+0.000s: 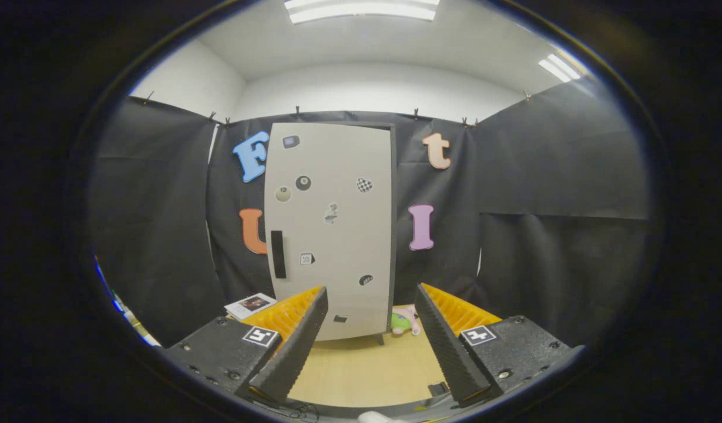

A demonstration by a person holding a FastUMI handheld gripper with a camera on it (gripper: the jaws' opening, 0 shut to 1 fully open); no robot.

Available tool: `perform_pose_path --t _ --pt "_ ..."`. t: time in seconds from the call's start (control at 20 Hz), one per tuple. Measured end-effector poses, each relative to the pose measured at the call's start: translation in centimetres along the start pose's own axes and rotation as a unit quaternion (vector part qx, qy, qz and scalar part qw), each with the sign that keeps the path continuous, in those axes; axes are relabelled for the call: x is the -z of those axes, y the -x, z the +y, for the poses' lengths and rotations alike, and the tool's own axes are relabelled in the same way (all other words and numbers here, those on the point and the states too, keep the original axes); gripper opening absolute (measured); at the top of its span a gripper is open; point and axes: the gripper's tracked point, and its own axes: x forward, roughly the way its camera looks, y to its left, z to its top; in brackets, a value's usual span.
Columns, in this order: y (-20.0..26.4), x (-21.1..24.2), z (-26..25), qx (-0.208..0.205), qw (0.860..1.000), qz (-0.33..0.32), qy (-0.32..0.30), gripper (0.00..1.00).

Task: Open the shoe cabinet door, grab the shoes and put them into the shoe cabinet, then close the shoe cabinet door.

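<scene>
Spread wide and empty, the tool [369,329] faces the closed shoe cabinet door [331,229] well beyond its fingers.

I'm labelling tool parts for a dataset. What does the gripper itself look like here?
The gripper has two long wedge-shaped fingers with finely ribbed inner faces, spread wide apart with nothing between them. Each sits on a dark, speckled block fastened with screws and carrying a small square black-and-white marker.

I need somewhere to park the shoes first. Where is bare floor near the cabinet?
Bare floor lies between the open gripper fingers, ahead of the shut cabinet door. It is more crowded by the door's lower corners: a plush toy one side, a leaflet the other.
</scene>
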Motion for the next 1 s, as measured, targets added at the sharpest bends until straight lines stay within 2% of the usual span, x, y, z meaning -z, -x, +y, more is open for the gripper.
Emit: perform_pose_path --t 1.0 --pt "-2.2 0.6 -0.6 0.002 1.0 0.01 -0.004 0.98"
